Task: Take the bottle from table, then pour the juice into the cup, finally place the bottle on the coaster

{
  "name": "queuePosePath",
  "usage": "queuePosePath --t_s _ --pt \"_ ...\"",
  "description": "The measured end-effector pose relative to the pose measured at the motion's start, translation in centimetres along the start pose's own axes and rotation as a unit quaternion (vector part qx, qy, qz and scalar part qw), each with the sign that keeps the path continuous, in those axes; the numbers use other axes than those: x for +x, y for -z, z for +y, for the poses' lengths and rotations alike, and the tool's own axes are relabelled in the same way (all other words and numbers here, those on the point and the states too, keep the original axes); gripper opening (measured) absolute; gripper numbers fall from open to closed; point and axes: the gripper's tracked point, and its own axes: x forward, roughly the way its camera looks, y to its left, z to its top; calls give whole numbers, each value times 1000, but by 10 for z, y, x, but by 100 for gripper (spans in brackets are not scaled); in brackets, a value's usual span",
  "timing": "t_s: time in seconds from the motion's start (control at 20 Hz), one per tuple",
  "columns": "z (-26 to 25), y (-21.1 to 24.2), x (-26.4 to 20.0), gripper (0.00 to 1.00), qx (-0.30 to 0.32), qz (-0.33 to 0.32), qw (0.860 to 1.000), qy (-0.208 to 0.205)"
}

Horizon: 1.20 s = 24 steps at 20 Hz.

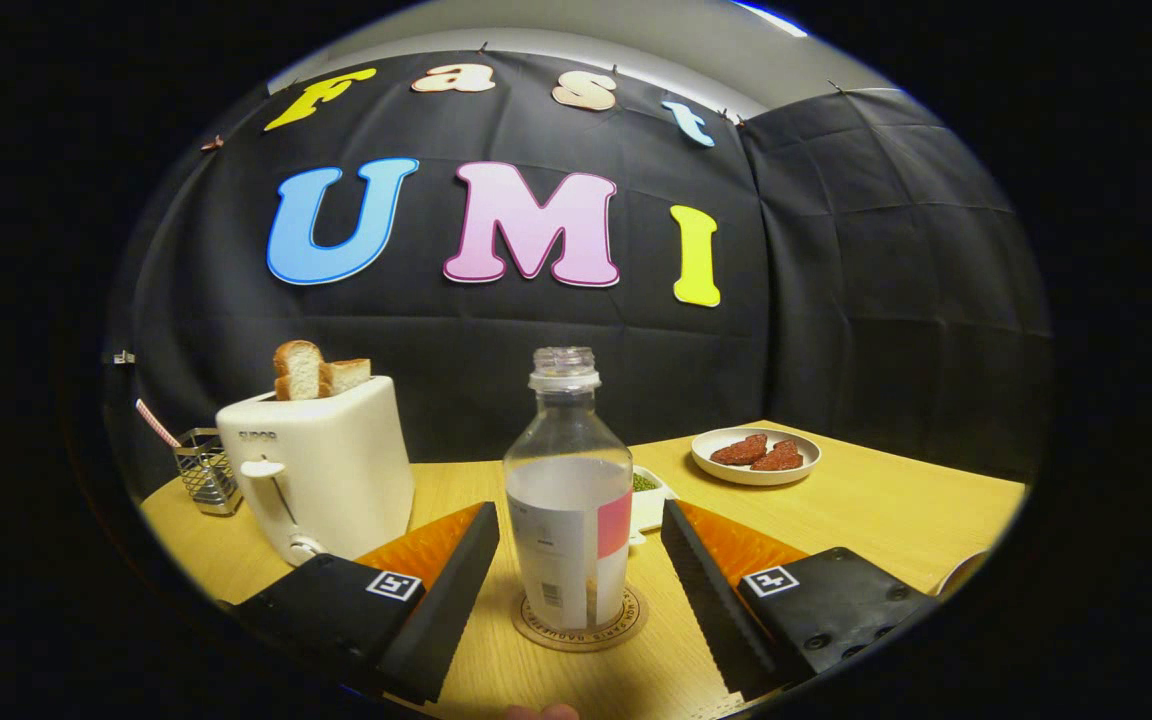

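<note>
Claw [576,580]: wide open, 1 finger on each side of the bottle, not touching it.
Bottle [568,490]: standing upright on the round coaster [536,622], cap off, about half full.
Cup: a pale rim near the right finger may be it; I cannot tell.
Done: bottle sits on the coaster, so the job looks about finished.
Left: only pulling the claw away, I think.
Nearby: toaster [321,470] with bread, plate [756,455] of food.

We see a white toaster [321,465] holding bread slices [314,369], a wire basket [206,470], a plate [756,467] of perhaps meat, and a small white dish [649,500] on the bench [886,510].
</note>
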Motion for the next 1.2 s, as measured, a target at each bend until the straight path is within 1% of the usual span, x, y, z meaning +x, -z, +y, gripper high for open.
queuePosePath --t_s 0.25,0.4,0.5,0.65,0.95,1.1,1.2 --pt "0 -32 -48 99 -5 2 1000 -29" --pt "0 -66 -82 99 -5 1 999 -51" --pt "4 -93 -105 100 -16 -5 998 -67" --pt "15 -137 -134 99 -16 -18 996 -91" --pt "47 -218 -172 99 -9 -41 992 -123" --pt "54 -245 -194 99 7 -55 988 -143" --pt "55 -253 -208 99 5 -59 987 -151"
